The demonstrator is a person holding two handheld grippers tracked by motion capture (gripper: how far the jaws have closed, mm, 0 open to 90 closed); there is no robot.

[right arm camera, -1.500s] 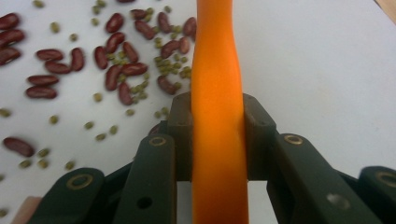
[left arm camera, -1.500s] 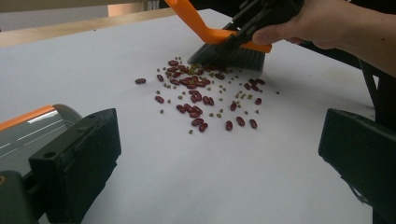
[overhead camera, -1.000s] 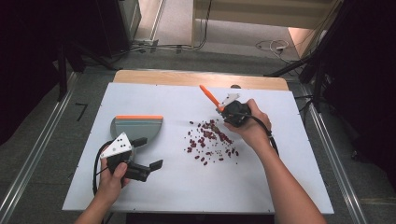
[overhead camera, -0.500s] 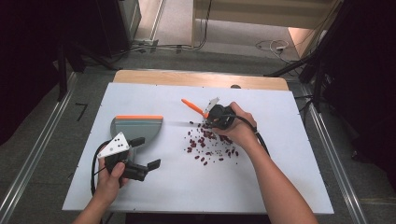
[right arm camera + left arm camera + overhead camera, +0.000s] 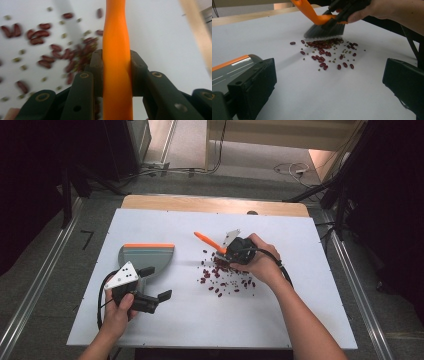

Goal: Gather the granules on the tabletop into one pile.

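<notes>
At the centre of the high view, the right gripper [image 5: 231, 251] is clenched on the orange handle of a small brush [image 5: 209, 241], whose dark bristles rest at the upper edge of the scattered red beans [image 5: 222, 276]. At lower left, the left gripper [image 5: 155, 284] hangs released beside the grey dustpan [image 5: 145, 259] on the white table [image 5: 300, 310].

We see bare table [image 5: 300, 250] right of the beans [image 5: 222, 277]; between beans and dustpan [image 5: 147, 257] lies an open lane, the brush [image 5: 325, 26] bordering the beans' far edge.
</notes>
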